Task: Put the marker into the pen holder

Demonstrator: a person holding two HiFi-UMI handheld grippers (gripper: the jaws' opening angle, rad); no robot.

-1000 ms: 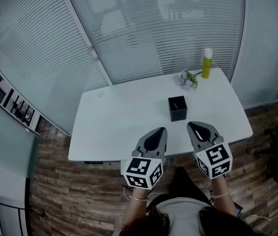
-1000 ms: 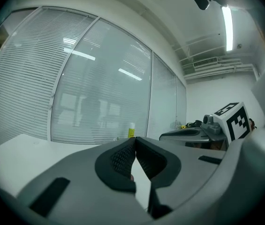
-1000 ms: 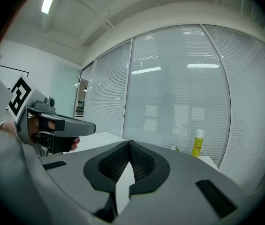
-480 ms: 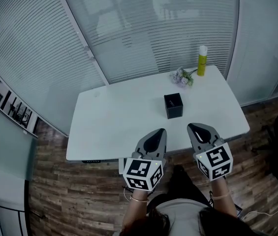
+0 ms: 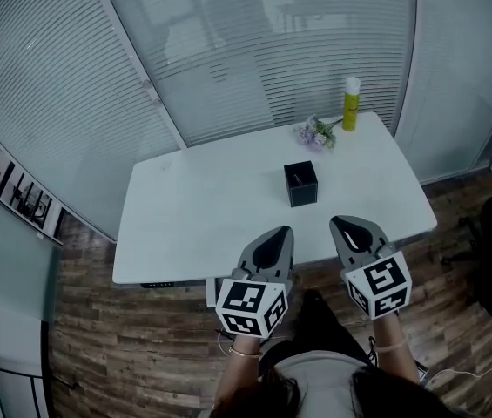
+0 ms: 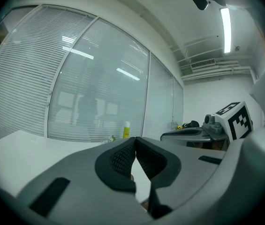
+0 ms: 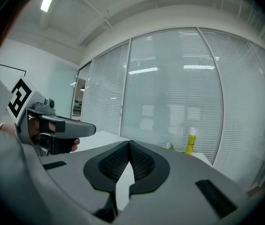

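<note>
A black square pen holder (image 5: 300, 183) stands near the middle of the white table (image 5: 193, 220). No marker shows anywhere in these views. My left gripper (image 5: 279, 232) is held off the table's near edge, jaws shut with nothing between them; its tips (image 6: 134, 138) meet in the left gripper view. My right gripper (image 5: 340, 223) is beside it, also shut and empty, tips (image 7: 130, 142) touching. Both sit well short of the holder.
A yellow bottle (image 5: 350, 104) with a white cap and a small bunch of purple flowers (image 5: 314, 133) stand at the table's far right corner. Glass walls with blinds stand behind the table. Wooden floor surrounds it. The yellow bottle (image 7: 190, 141) shows ahead in the right gripper view.
The head view has drawn back a little: table and holder sit slightly farther and to the left. Both grippers hold the same place in view, still shut.
</note>
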